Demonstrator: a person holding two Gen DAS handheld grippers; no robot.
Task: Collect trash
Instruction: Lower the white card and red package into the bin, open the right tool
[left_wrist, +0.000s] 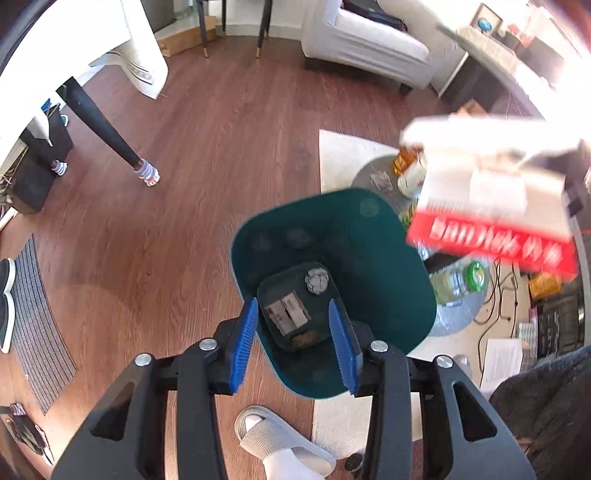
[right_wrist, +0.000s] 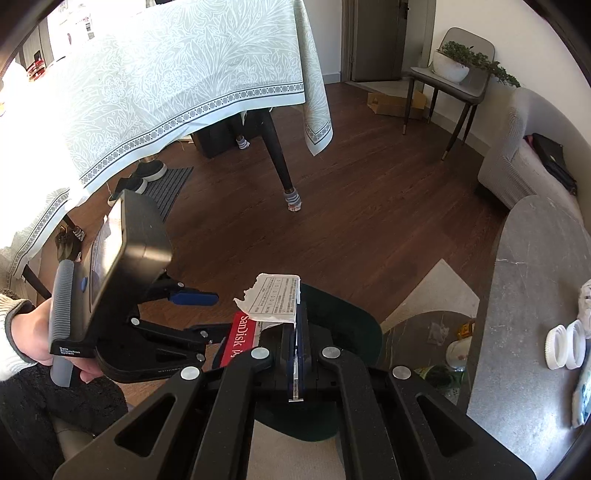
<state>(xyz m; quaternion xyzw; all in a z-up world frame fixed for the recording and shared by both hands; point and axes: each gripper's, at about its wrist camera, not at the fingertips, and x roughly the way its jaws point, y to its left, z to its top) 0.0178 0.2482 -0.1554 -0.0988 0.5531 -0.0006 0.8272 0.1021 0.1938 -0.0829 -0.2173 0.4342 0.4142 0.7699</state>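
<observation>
**Inspector:** Where is the piece of trash lying at this moment?

**Assistant:** The red and white package (right_wrist: 258, 314) is sitting clamped edge-on between the shut jaws of the right gripper (right_wrist: 295, 332). Its torn white flap is sticking up past the fingertips, and the red printed face is trailing off to the left in the right wrist view. In the left wrist view the same package (left_wrist: 491, 206) is hanging blurred, above and to the right of the green bin (left_wrist: 369, 236).

**Inspector:** And the bin?

**Assistant:** It is standing on the wooden floor (left_wrist: 207, 177) at the edge of a pale rug, its mouth facing up. Bits of litter are already lying at the bottom (a grey crumpled ball and a flattened wrapper).

**Inspector:** What is the left gripper doing?

**Assistant:** The left gripper (left_wrist: 295, 339) is pointing steeply down over the bin, its blue pads (left_wrist: 243, 343) standing narrowly apart on either side of the near wall. I cannot tell whether they are pressing it.

**Inspector:** What does the coming move turn on?

**Assistant:** In my judgement, the package's long axis is running across the bin's opening, off to one side of it. The right hand is the one carrying it and needs to bring it over the mouth before letting go; otherwise it risks catching the rim.
</observation>
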